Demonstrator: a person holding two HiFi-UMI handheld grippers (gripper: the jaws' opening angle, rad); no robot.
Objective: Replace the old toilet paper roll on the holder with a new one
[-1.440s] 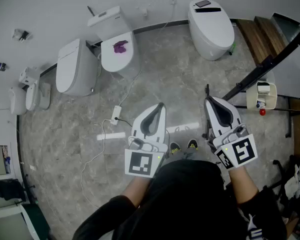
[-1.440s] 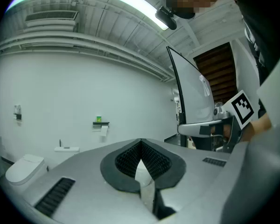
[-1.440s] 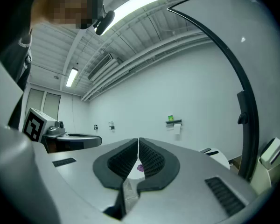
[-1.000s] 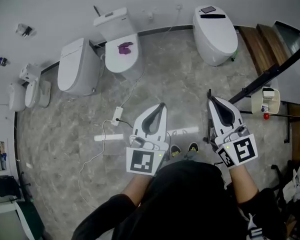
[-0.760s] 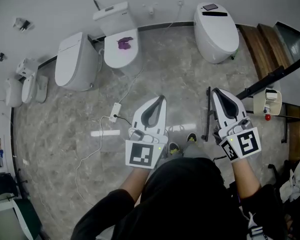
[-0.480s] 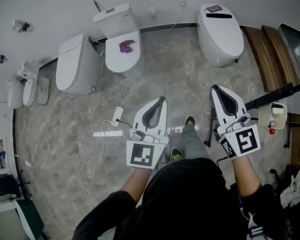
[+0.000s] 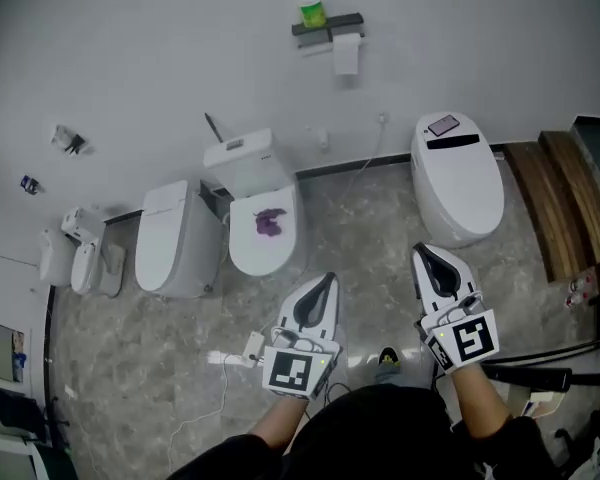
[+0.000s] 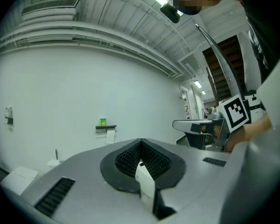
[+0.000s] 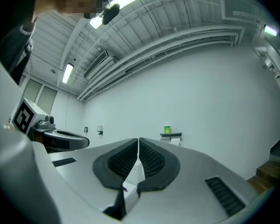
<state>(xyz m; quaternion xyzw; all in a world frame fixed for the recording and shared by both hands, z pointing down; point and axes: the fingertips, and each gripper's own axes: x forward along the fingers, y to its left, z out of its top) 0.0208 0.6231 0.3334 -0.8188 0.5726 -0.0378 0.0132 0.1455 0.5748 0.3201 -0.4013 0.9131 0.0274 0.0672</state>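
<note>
Facing holder (image 7: 328,25), seemingly with roll (image 7: 346,56), toilets (image 7: 263,230) between, left gripper (image 7: 325,283), right gripper (image 7: 425,256) jaws closed, empty

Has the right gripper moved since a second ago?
Yes. The right gripper has come forward: its tip now sits much closer to the oval toilet than before.

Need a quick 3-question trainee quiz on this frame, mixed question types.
1. True or false: the left gripper and the right gripper are both shut with nothing between the jaws.
2. What hangs from the wall holder? A: a towel. B: toilet paper. C: a brush.
3. Fill in: the small object on the lid of the toilet below the holder is ___ in colour.
Key: 1 true; 2 B; 3 purple.
</note>
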